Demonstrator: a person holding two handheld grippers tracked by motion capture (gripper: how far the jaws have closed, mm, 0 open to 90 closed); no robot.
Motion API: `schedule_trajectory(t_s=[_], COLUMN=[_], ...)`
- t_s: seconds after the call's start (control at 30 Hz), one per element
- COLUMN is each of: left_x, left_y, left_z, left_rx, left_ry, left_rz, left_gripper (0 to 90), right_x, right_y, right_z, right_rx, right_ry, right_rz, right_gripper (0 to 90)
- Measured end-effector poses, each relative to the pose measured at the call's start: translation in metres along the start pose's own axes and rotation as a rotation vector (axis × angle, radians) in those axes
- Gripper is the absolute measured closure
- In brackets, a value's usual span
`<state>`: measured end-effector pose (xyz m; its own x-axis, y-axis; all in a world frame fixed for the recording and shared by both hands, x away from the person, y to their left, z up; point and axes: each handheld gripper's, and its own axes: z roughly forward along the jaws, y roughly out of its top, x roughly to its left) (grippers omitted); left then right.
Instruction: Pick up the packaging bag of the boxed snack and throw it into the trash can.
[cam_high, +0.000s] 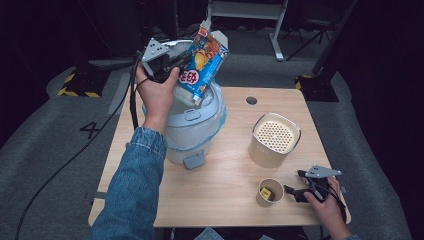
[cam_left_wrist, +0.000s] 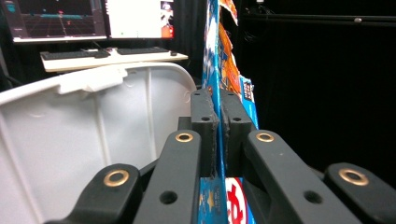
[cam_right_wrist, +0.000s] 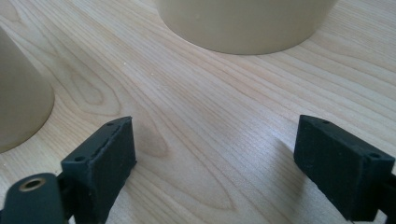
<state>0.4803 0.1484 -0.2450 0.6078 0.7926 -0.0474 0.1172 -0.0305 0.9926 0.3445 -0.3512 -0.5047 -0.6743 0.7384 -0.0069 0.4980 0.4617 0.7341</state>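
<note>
A: Packet (cam_high: 204, 62), item one: blue and orange snack bag, red and white print on its lower half. Location?

B: Held in the air above the white bin (cam_high: 192, 131) at the far left of the table (cam_high: 225, 200), tilted, top corner leaning right. The left gripper (cam_high: 177, 64) is clamped on its left edge. In the left gripper view the pads (cam_left_wrist: 205, 122) press the packet (cam_left_wrist: 219, 84) from both sides, almost together. Its print is seen edge-on there and can't be read.

A: Bin, item two?

B: White, lined with a clear bag, grey latch at the near side, lid (cam_left_wrist: 79, 140) raised behind the packet. The bin's inside is hidden by the left hand (cam_high: 157, 92) and the packet.

A: Right gripper (cam_high: 295, 192)?

B: Resting low at the near right corner of the table, jaws apart with bare wood between them in the right gripper view. Nothing held.

A: Remaining stock?

B: Beige canister (cam_high: 274, 140) with a perforated top, right of the bin. Small paper cup (cam_high: 270, 192) just left of the right gripper, something yellow inside, too small to identify. In the right gripper view both are cut off by the frame: canister (cam_right_wrist: 243, 23) at the top, cup (cam_right_wrist: 18, 107) at the left.

A: Background?

B: Dark. Monitors and a keyboard on a desk far behind the lid, blurred.
</note>
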Motion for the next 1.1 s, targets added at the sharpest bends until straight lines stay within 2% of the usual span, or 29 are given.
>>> schedule_trajectory(t_s=[0.07,0.13,0.17,0.2,0.23,0.27,0.4,0.6,0.73,0.9,1.1], left_x=[0.000,-0.001,-0.001,-0.002,-0.003,-0.003,-0.003,-0.003,-0.006,-0.012,-0.020], left_y=[-0.001,-0.002,-0.002,-0.003,-0.002,-0.002,-0.003,-0.002,-0.001,0.002,0.002], left_z=[0.002,0.002,0.002,0.002,0.001,-0.001,-0.004,-0.009,-0.017,-0.033,-0.057], left_rx=[0.028,0.060,0.060,0.076,0.092,0.105,0.142,0.152,0.129,0.131,0.160], left_ry=[-0.013,-0.026,-0.026,-0.022,-0.003,0.000,-0.010,-0.011,-0.006,-0.021,-0.072], left_rz=[0.000,-0.024,-0.024,-0.028,-0.020,-0.020,-0.036,-0.028,-0.026,0.002,0.036], left_gripper=[83.0,70.9,64.1,64.1,51.3,49.0,52.3,50.8,44.4,41.0,38.5], right_x=[0.000,0.000,0.000,0.000,0.000,0.000,0.000,0.000,0.000,0.000,0.000], right_y=[0.000,0.000,0.000,0.000,0.000,0.000,0.000,0.000,0.000,0.000,0.000], right_z=[0.000,0.000,0.000,0.000,0.000,0.000,0.000,0.000,0.000,0.000,0.000], right_rx=[0.000,-0.001,-0.001,0.000,0.000,0.000,0.000,0.000,0.000,0.000,0.001], right_ry=[0.000,0.000,0.000,0.000,0.000,0.000,0.001,-0.001,-0.001,-0.001,-0.001], right_rz=[0.000,0.001,0.001,0.000,0.000,0.001,0.001,-0.004,-0.003,-0.004,-0.004], right_gripper=[13.0,13.1,13.1,13.0,13.1,13.1,13.1,13.1,13.0,13.1,13.0])
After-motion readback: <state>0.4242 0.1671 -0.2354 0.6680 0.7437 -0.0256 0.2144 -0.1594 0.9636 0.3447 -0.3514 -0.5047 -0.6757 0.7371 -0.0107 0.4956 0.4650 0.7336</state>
